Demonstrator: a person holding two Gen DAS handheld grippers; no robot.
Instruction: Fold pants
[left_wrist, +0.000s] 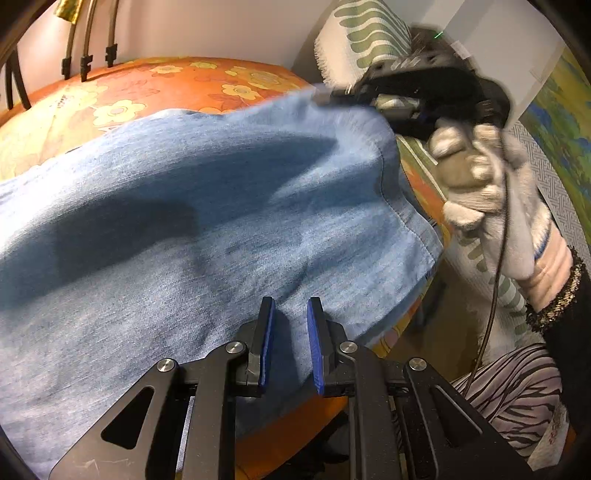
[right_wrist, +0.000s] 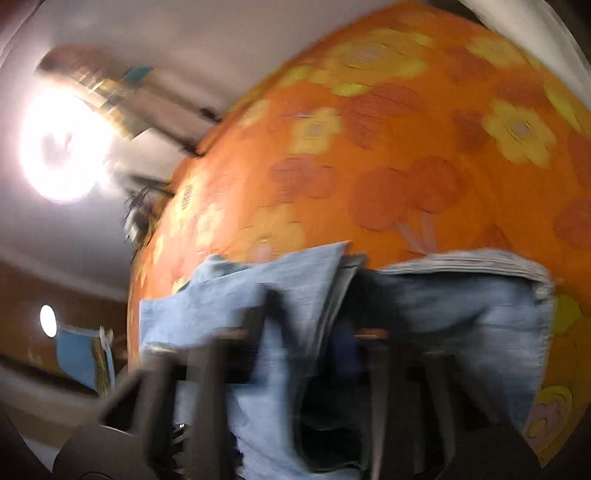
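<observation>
Light blue denim pants (left_wrist: 192, 221) lie spread over a bed with an orange flowered cover (left_wrist: 166, 85). My left gripper (left_wrist: 290, 343) sits at the pants' near edge, its blue pads shut on a fold of denim that fills the gap between them. A gloved hand (left_wrist: 480, 177) holds my right gripper (left_wrist: 328, 98) at the pants' far right corner, which is lifted off the bed. The right wrist view is blurred: the right gripper (right_wrist: 310, 314) is buried in denim (right_wrist: 461, 314), shut on the cloth, with a frayed hem (right_wrist: 469, 262) just beyond it.
A white pillow with green wavy stripes (left_wrist: 369, 33) leans at the bed's far right. Dark cables (left_wrist: 86, 55) hang by the wall at the upper left. Zebra-striped cloth (left_wrist: 517, 387) lies lower right. A bright lamp (right_wrist: 62, 147) glares beside the bed.
</observation>
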